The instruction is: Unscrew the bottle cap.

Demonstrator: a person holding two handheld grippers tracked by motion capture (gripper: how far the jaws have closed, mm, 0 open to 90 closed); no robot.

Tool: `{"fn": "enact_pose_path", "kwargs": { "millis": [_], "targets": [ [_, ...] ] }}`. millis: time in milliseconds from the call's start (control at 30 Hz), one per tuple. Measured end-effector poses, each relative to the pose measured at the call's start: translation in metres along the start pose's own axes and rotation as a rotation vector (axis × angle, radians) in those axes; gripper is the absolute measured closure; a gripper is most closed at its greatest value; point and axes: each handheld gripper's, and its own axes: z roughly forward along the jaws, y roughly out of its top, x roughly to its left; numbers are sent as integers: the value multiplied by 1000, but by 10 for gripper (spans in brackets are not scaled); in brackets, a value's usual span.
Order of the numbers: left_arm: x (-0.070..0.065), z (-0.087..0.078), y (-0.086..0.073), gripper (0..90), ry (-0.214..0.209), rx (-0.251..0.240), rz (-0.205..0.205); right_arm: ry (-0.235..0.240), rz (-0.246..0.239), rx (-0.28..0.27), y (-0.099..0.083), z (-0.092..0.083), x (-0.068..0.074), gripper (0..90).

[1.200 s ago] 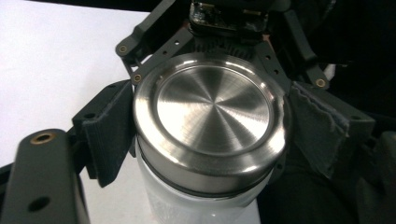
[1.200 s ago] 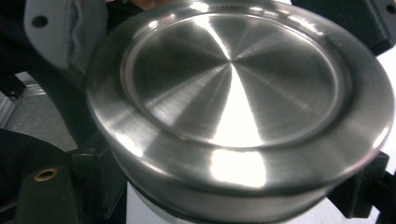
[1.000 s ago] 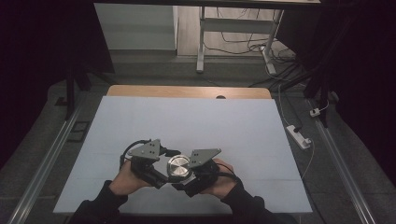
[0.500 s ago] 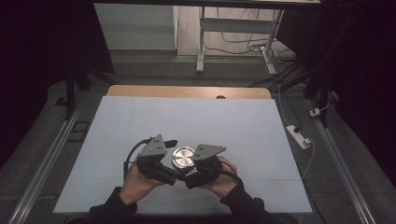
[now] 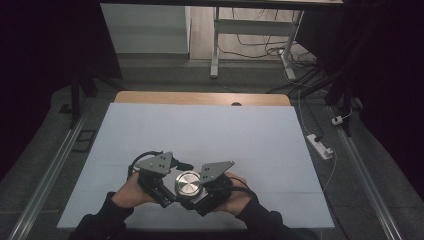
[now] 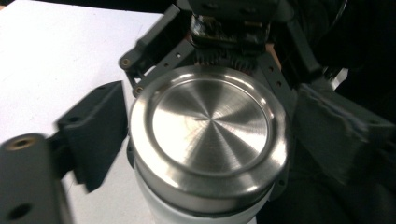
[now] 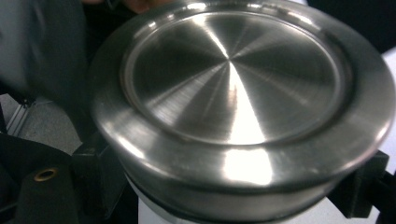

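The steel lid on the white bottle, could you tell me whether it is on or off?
On. The steel lid sits flat atop the white bottle, with no gap showing at its rim.

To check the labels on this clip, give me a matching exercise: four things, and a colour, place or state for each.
1. lid
2. bottle
3. power strip
4. right gripper

a. lying on the floor
b. white
c. shiny steel
d. shut on the bottle just under the lid

Pairs: 1-c, 2-b, 3-a, 4-d
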Motion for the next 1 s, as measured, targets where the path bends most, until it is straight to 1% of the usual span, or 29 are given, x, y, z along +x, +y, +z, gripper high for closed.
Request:
{"fn": "enact_pose_path", "kwargs": {
  "millis": [33, 100, 200, 233, 300, 367, 400, 433, 467, 500, 533, 567, 633, 667, 700, 767, 800, 900, 933, 1000],
  "targets": [
    [0, 0, 0, 199, 11, -3, 1, 2, 3, -3, 0, 0, 0, 147],
    [-1, 0, 0, 201, 35, -7, -7, -8, 1, -5, 0, -1, -1, 147],
    [-3, 3, 3, 203, 100, -7, -36, -35, 11, -11, 0, -3, -4, 147],
    [-4, 4, 4, 203, 129, -6, -49, -43, 18, -15, 0, -4, -5, 147],
    [-8, 9, 7, 203, 203, 1, -81, -75, 41, -18, -1, -5, -7, 147],
    [-12, 15, 10, 203, 298, 5, -126, -121, 60, -17, -1, -5, -10, 147],
    [-14, 19, 12, 203, 339, 10, -145, -147, 72, -17, -2, -5, -11, 147],
    [-15, 22, 13, 202, 364, 15, -155, -173, 77, -14, -2, -5, -12, 147],
    [-16, 24, 14, 200, 372, 20, -151, -190, 79, -8, -2, -5, -12, 147],
    [-16, 23, 15, 196, 363, 23, -148, -194, 77, -7, -3, -5, -12, 146],
    [-14, 21, 15, 179, 338, 17, -149, -192, 74, -8, -3, -5, -12, 147],
    [-12, 18, 14, 158, 304, -3, -154, -187, 79, -15, -3, -6, -11, 147],
    [-9, 9, 13, 147, 245, -54, -163, -179, 67, -28, -1, -7, -10, 147],
    [-7, 4, 13, 153, 211, -72, -156, -172, 62, -35, 0, -9, -10, 147],
    [-6, 0, 12, 156, 184, -80, -146, -163, 56, -43, 1, -9, -9, 147],
    [-3, -7, 10, 168, 141, -86, -132, -145, 48, -53, 2, -11, -8, 147],
    [-2, -9, 9, 167, 113, -85, -124, -136, 46, -58, 2, -12, -8, 147],
    [-1, -11, 7, 161, 99, -66, -99, -114, 41, -60, 2, -12, -8, 147],
    [-2, -10, 7, 163, 99, -59, -84, -108, 38, -60, 2, -11, -8, 147],
    [-3, -7, 7, 177, 116, -35, -70, -106, 30, -52, 2, -9, -7, 147]
  ]
}}
